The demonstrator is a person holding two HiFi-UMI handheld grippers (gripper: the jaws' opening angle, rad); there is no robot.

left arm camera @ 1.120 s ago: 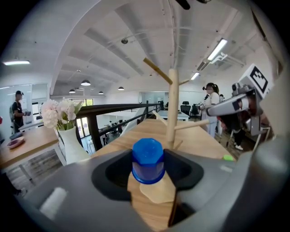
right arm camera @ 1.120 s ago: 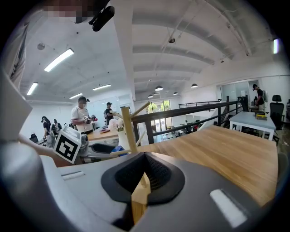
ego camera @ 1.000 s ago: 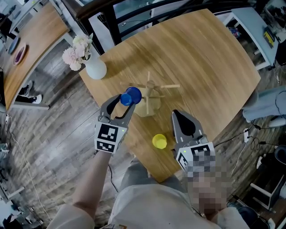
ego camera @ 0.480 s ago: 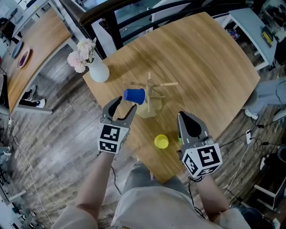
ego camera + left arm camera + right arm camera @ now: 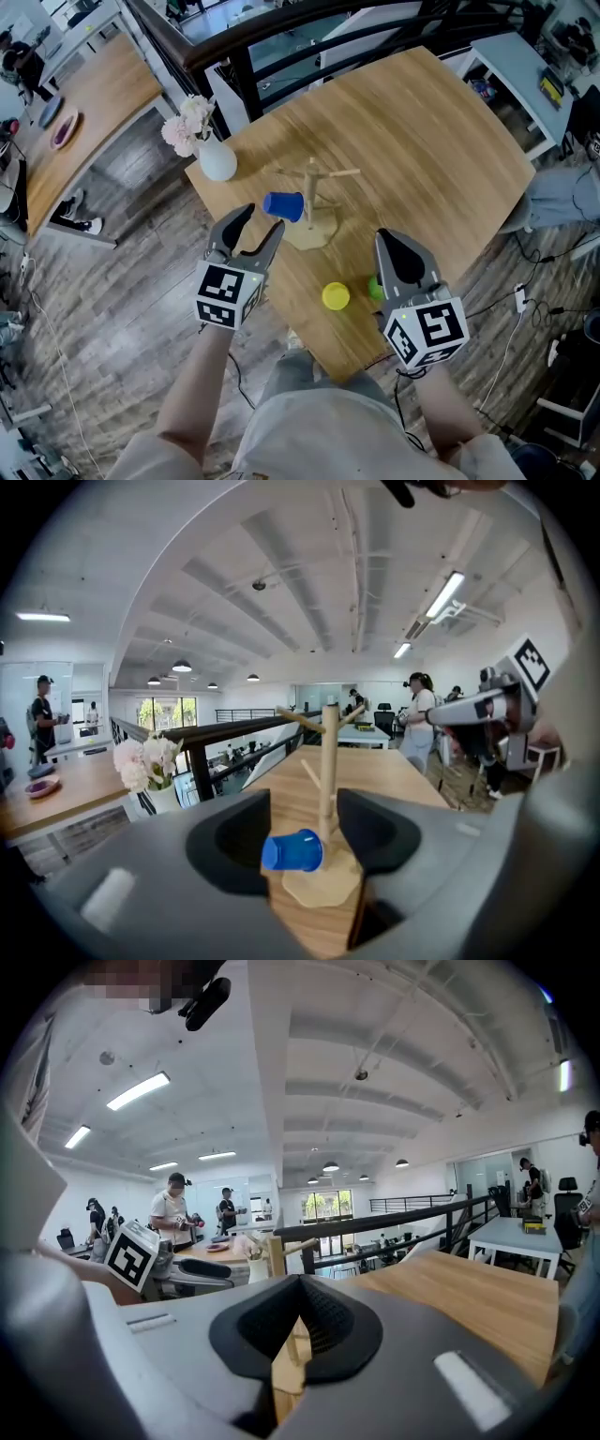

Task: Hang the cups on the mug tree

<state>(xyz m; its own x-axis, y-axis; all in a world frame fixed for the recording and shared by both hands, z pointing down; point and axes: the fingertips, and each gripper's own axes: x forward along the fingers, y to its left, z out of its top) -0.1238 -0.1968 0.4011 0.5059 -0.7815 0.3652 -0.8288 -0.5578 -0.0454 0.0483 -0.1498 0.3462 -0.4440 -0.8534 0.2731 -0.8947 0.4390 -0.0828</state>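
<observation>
The wooden mug tree stands on the round wooden table. A blue cup hangs sideways on a low peg on its left; in the left gripper view the blue cup shows ahead of the jaws. My left gripper is open just short of that cup, its jaws having just been closing a little with nothing between them. A yellow cup stands near the table's front edge. A green cup is half hidden by my right gripper, which is shut and empty.
A white vase of pink flowers stands at the table's left edge. A dark railing runs behind the table. Wooden floor lies below the near edge. Another wooden table is at far left and a white one at far right.
The left gripper has drawn back and risen from the blue cup, which stays hanging on the tree. The right gripper has risen too and now covers part of the green cup.
</observation>
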